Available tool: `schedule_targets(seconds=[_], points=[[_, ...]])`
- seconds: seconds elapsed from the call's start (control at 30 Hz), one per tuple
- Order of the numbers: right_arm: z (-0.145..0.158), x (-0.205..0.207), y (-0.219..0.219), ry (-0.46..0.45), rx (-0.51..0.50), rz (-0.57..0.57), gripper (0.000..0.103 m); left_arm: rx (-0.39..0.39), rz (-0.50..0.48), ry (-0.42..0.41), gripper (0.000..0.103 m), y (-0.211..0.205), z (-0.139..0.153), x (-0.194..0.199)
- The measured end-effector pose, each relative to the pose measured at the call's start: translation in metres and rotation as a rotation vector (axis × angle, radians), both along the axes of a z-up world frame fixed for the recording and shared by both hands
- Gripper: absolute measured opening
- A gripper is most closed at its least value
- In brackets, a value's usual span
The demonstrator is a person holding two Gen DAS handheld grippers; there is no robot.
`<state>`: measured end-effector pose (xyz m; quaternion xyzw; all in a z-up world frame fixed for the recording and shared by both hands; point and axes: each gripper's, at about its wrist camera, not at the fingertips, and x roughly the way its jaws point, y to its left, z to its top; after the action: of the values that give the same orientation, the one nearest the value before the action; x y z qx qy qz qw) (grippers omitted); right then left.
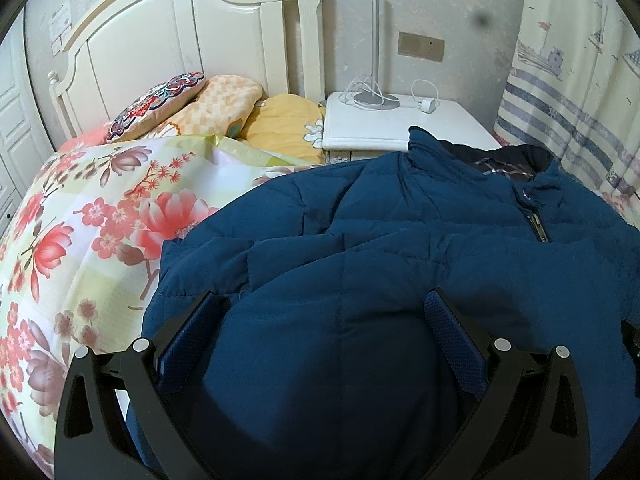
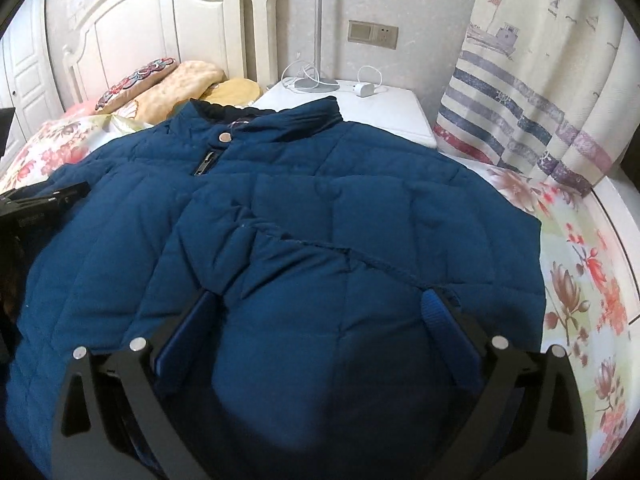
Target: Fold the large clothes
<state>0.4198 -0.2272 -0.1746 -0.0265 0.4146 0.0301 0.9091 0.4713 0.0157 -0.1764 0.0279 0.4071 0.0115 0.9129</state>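
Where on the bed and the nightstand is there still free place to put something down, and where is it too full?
Free: the floral quilt left of the blue jacket, the quilt strip between jacket and striped curtain, and the front of the white nightstand. Crowded: the pillows by the headboard, and the nightstand's back edge with lamp base and charger.

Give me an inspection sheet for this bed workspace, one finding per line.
Surface: floral bedspread, mostly covered on one side.
Job's things: blue padded jacket lying front up, collar toward the nightstand, zip closed.
Clutter: pillows at the headboard.
Grippers: left gripper and right gripper both open above the jacket, holding nothing.
Cables: white charger and cord beside the lamp base.
Surroundings: striped curtain, wall socket.
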Motion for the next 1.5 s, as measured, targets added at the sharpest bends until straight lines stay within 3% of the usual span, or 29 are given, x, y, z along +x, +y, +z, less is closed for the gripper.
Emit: schedule_targets(seconds=[0.13,0.17,0.23,0.3,0.4,0.5,0.57,0.63,0.73,0.8,0.87,0.9,0.93,0.97,1.1,1.2,1.3,1.37,1.43,1.5], points=[[0.018,-0.016,0.001,0.064,-0.017,-0.063,0.100,0.034,0.040,0.072,0.097,-0.002,0.017,-0.016],[0.025,-0.025,0.001,0.055,-0.008,-0.077,0.100,-0.013,0.043,0.021,0.097,-0.001,0.036,-0.038],[0.049,-0.066,0.009,-0.017,0.029,-0.044,0.100,-0.102,-0.044,-0.079,0.098,-0.006,0.065,-0.088],[0.057,-0.100,0.021,-0.043,0.000,0.007,0.100,-0.079,-0.114,-0.102,0.098,-0.021,0.072,-0.130],[0.041,-0.131,0.036,-0.003,-0.028,0.076,0.100,0.009,-0.194,-0.025,0.098,-0.049,0.046,-0.164],[0.003,-0.128,0.041,0.107,-0.096,0.064,0.100,0.080,-0.210,0.099,0.098,-0.067,0.003,-0.168],[-0.007,-0.131,0.032,0.104,-0.026,0.054,0.100,0.068,-0.212,0.119,0.099,-0.064,-0.013,-0.168],[-0.004,-0.136,0.029,0.127,-0.028,0.045,0.100,-0.009,-0.203,0.139,0.099,-0.049,-0.014,-0.166],[0.010,-0.155,0.023,0.116,-0.070,0.020,0.100,-0.009,-0.149,0.131,0.099,-0.027,-0.003,-0.180],[0.018,-0.172,0.011,0.084,-0.051,0.024,0.100,0.028,-0.105,0.104,0.099,-0.011,0.000,-0.196],[0.008,-0.182,-0.001,0.115,-0.097,0.017,0.100,0.075,-0.051,0.117,0.099,0.007,-0.009,-0.211],[-0.001,-0.183,-0.005,0.140,-0.130,0.011,0.100,0.048,-0.052,0.128,0.099,0.014,-0.012,-0.212],[-0.010,-0.184,-0.012,0.146,-0.099,0.014,0.100,-0.035,-0.055,0.134,0.099,0.027,-0.014,-0.214],[-0.012,-0.186,-0.020,0.135,-0.039,0.001,0.100,-0.068,-0.045,0.133,0.099,0.034,-0.013,-0.213],[-0.005,-0.201,-0.009,0.123,-0.080,-0.033,0.100,0.013,0.012,0.094,0.098,0.021,0.000,-0.226],[0.014,-0.229,0.017,0.040,-0.050,0.074,0.100,-0.046,-0.128,0.027,0.098,-0.010,0.018,-0.255],[0.002,-0.246,0.050,0.073,-0.116,0.200,0.100,0.033,-0.253,0.042,0.098,-0.047,0.007,-0.272],[-0.010,-0.247,0.055,0.074,-0.148,0.207,0.100,0.096,-0.273,0.085,0.099,-0.061,-0.016,-0.270],[-0.013,-0.245,0.043,0.097,-0.059,0.185,0.100,0.025,-0.268,0.082,0.099,-0.053,-0.017,-0.267],[-0.010,-0.248,0.038,0.112,-0.065,0.170,0.100,0.007,-0.267,0.094,0.099,-0.050,-0.016,-0.264]])
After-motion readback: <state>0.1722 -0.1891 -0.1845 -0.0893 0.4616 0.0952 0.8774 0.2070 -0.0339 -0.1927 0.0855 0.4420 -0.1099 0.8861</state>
